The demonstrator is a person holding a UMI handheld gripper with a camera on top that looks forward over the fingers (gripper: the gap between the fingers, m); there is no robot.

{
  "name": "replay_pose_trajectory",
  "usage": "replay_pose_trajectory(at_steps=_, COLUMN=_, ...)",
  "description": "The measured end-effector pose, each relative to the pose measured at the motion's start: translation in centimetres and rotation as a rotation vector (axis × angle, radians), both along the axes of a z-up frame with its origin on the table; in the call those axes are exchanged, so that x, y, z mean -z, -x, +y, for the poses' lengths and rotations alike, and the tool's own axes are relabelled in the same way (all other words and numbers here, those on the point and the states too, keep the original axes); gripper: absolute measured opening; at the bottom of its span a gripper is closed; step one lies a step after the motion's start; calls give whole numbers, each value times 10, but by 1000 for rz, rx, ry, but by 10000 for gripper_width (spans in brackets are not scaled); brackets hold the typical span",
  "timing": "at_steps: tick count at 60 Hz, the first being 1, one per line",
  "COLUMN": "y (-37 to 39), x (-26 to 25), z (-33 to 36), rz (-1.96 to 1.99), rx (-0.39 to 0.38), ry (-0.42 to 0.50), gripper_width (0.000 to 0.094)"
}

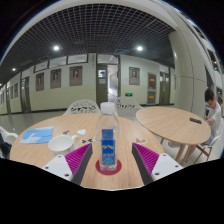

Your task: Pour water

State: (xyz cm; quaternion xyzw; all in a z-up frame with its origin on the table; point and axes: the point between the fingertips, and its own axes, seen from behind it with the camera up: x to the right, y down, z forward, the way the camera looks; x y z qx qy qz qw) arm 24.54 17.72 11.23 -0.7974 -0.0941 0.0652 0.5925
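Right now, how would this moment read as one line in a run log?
gripper: open | water bottle: upright on round table, between the fingers | white bowl: beside bottle | pour: not begun

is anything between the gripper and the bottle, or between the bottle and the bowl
Nothing visible does. The bottle stands upright on the table between the open gripper's fingers, with a gap either side. The bowl sits beside the bottle, off to one side, with bare tabletop between them.
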Motion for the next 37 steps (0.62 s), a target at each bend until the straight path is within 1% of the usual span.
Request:
replay_pose_trajectory(at_steps=14, y=19, x=-17, z=-125, rz=24, rx=-124, ry=64, gripper_width=846)
replay_pose_trajectory(at_steps=22, y=51, x=-21, z=-182, rz=49, rx=-229, ry=69, gripper_width=847)
replay_pose_trajectory(at_steps=29, y=84, x=-18, z=-208, rz=101, rx=-311, ry=86, gripper_width=847)
replay_pose_trajectory(at_steps=37, y=117, x=-2, z=-233, rz=167, rx=-370, ry=155, gripper_width=842)
